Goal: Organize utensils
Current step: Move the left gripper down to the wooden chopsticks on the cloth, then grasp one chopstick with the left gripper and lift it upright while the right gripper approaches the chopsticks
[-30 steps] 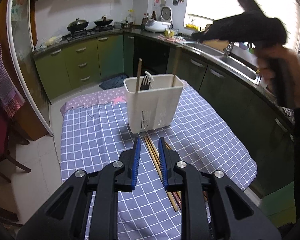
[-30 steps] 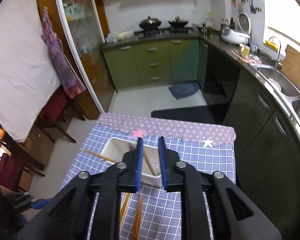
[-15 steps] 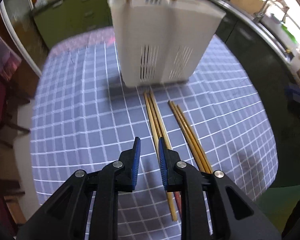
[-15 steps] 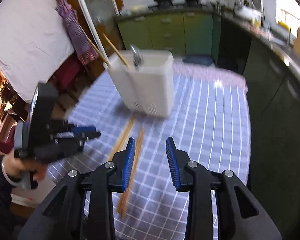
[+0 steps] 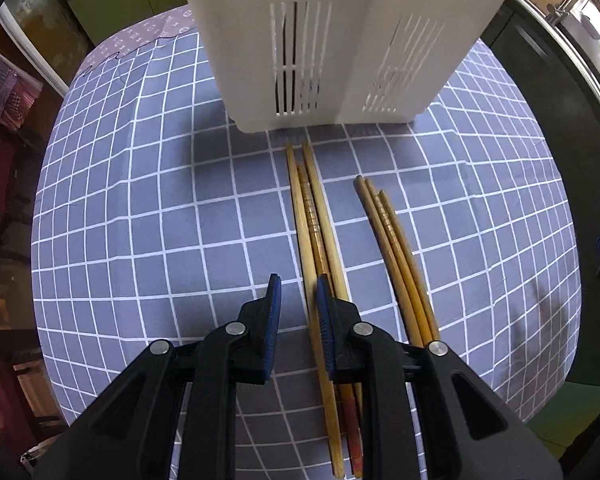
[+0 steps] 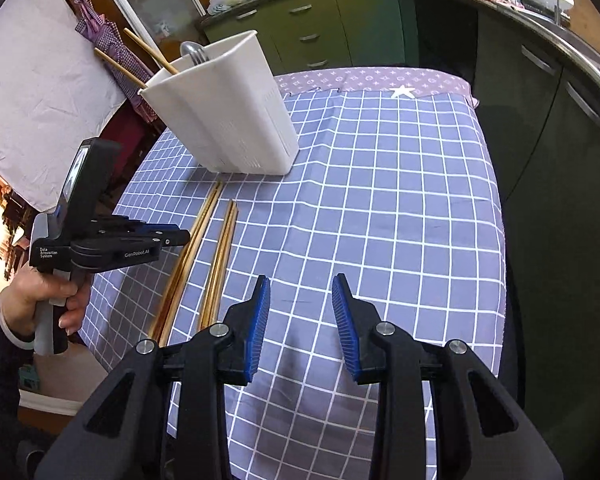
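A white slotted utensil holder stands on the blue checked tablecloth. In front of it lie two bundles of wooden chopsticks, one to the left and one to the right. My left gripper points steeply down over the near end of the left bundle, its jaws a narrow gap apart and gripping nothing. My right gripper hovers open over bare cloth, to the right of the chopstick bundles. In the holder stand two chopsticks and a metal spoon.
A hand holds the left gripper at the table's left edge. A purple patterned cloth strip covers the far end. Green kitchen cabinets and a dark counter lie beyond and to the right.
Both grippers have come down toward the table and tilted downward. The left one now sits low over the left chopstick bundle. The right jaws have widened.
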